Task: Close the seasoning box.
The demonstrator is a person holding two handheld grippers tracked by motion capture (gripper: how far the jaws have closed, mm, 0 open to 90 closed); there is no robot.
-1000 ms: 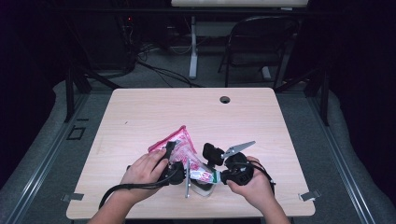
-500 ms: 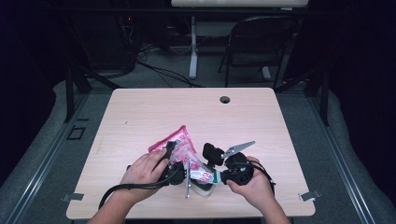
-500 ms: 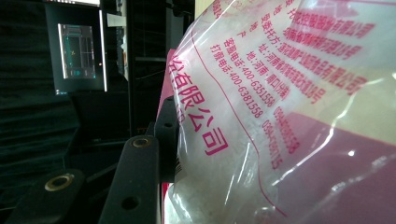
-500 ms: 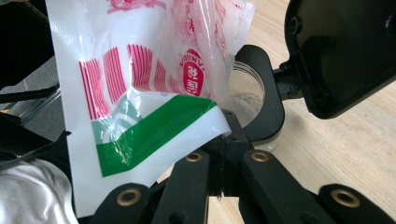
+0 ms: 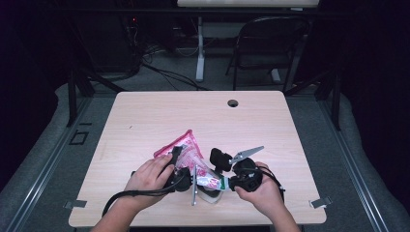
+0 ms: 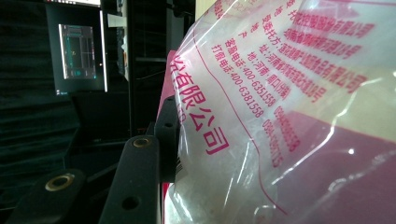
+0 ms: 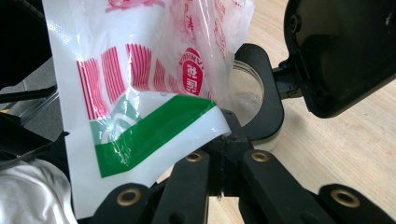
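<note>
Two grippers are working one plastic bag [image 5: 189, 151] near the front edge of the table [image 5: 145, 116], a little left of its middle, and I am holding both of them quiet for the moment. My right gripper [image 7: 223, 135] is pinching the bag's white and green corner, its black jaws pressed together on the film with nothing else between them. My left gripper [image 5: 180, 166] is standing partly spread around the pink printed side of the bag; in the left gripper view the film is lying against one black jaw, but I cannot tell whether the pads are really biting or only touching. Just under the bag, by my right jaws, a clear round container [image 5: 209, 195] is sitting close to the front edge of the table. Most of my worry is the thin hold on that corner: the film is slick and I am gripping only its margin, so if I am pulling my hands apart too briskly the corner is likely slipping out or tearing along the seal. If the tear is running crookedly, whatever is inside could be spilling onto the table rather than into the container. My left hold looks loose, so the bag may be twisting or sagging as I tilt it. The container is light and close to the edge, and a nudge from either jaw could be pushing it off the front.
</note>
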